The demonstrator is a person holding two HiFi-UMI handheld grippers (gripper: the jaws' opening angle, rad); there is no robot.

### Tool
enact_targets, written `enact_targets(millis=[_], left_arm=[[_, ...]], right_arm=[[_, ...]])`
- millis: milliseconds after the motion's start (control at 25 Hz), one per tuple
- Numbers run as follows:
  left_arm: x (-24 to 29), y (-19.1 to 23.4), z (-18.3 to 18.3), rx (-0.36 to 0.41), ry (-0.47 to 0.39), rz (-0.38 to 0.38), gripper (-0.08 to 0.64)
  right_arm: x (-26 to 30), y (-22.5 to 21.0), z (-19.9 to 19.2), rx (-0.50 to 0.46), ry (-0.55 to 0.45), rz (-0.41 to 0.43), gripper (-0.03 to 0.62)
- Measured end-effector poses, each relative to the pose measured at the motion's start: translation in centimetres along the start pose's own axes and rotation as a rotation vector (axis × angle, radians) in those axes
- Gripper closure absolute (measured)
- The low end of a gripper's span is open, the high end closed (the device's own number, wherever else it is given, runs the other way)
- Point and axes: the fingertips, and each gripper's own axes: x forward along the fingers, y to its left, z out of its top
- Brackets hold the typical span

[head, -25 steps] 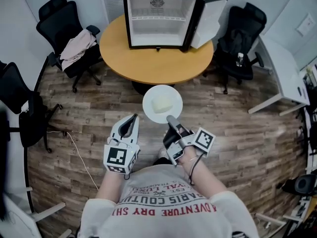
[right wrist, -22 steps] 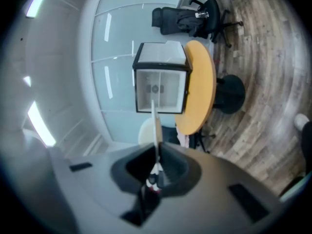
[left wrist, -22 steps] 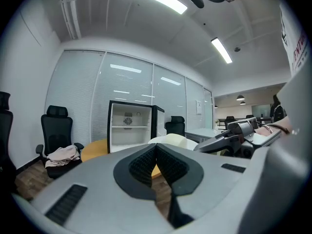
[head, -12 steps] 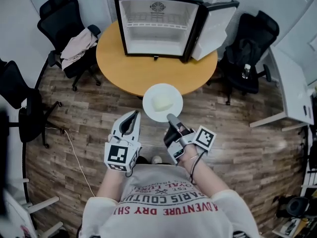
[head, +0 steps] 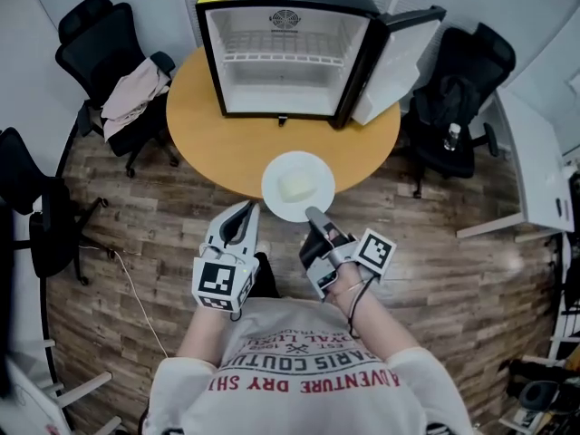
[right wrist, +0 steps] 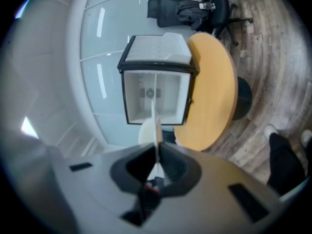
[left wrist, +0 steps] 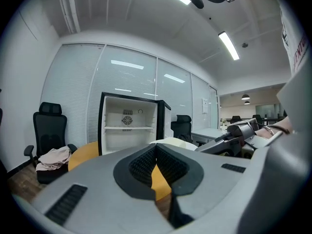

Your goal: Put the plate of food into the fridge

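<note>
A small black-cased fridge [head: 283, 89] stands on the round, yellow-wood bench [head: 227, 143]. Its white-lined door [head: 399, 57] is swung wide to the fridge's right. The white interior shows a wire shelf [head: 283, 59] across the upper part and a round fan grille on the back wall. In front of the fridge's open mouth, a round white plate [head: 319, 172] is held in the air over the bench's near edge. It carries one pale, blocky piece of food [head: 295, 188] at its middle. The plate lies flat, face up, with its far rim toward the fridge and its near rim toward the person. I cannot tell which way the food's long axis runs. The right gripper [head: 313, 214] has its jaws clenched on that near rim, and in the right gripper view the plate shows edge-on as a thin line between them. The left gripper [head: 246, 211], on the plate's left and apart from it, points toward the fridge with its jaws pressed together, holding nothing.
</note>
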Motion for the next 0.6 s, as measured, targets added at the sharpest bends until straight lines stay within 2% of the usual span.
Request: enact_targets(millis=[600], left_arm=[[13.1, 13.1, 4.5, 0.038, -0.046, -0.109, 0.531]], right_arm=[[16.6, 3.2, 6.6, -0.010, -0.102, 0.027, 0.551]])
